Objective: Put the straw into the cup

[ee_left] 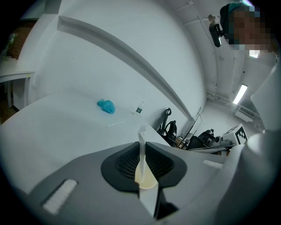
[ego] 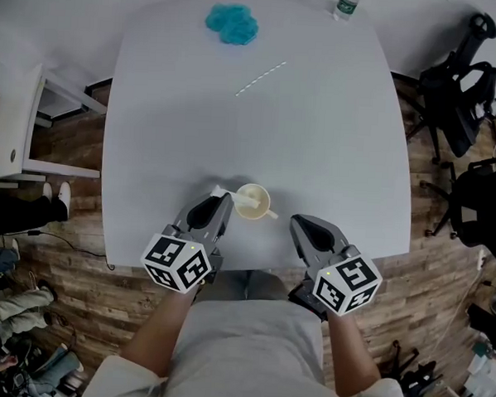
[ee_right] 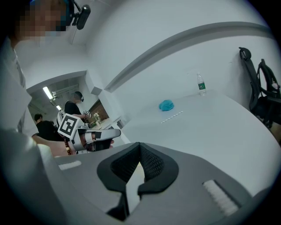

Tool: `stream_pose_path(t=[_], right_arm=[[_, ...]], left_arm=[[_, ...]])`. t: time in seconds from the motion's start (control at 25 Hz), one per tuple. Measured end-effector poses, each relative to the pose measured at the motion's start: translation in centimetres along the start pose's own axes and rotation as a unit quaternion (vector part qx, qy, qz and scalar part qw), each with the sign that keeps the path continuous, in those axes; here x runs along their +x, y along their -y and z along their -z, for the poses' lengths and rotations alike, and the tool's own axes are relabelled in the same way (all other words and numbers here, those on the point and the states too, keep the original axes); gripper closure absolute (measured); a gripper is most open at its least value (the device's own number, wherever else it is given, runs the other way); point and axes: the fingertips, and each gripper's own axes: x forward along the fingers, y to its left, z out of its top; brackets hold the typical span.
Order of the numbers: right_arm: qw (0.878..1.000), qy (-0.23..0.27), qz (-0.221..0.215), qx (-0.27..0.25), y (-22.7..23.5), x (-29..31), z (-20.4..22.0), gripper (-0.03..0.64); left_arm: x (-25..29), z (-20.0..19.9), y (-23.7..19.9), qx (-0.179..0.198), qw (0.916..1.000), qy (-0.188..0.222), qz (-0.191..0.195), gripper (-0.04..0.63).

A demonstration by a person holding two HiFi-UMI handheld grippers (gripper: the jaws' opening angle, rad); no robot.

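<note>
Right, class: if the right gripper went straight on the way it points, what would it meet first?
Likely the bare table close beside the cup; it might even clip the cup, since depth is unclear.

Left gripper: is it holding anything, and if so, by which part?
Yes. The left gripper pinches the straw by its upper part. A short tip shows above the jaws, and the lower end is at the cup.

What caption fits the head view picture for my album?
Left gripper holds a thin white straw at the mouth of the small cream cup on the white table.
</note>
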Motion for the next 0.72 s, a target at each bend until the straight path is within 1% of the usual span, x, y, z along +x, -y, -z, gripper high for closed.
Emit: stream_pose_path(t=[0.16, 0.36, 0.72], right_arm=[[1.0, -0.002, 0.002, 0.003, 0.2, 0.0, 0.1, 0.611], [1.0, -0.006, 0.002, 0.005, 0.4, 0.2, 0.5, 0.611], [1.0, -0.011, -0.001, 0.01, 0.8, 0.4, 1.1, 0.611]], left_arm=[[0.5, 0.6, -0.3, -0.004, 1.0, -0.005, -0.003, 0.535], [1.1, 1.5, -0.4, 0.01, 0.9998, -0.016, -0.006, 0.534], [1.7, 2.6, -0.7, 0.01, 0.9995, -0.028, -0.008, 0.534]])
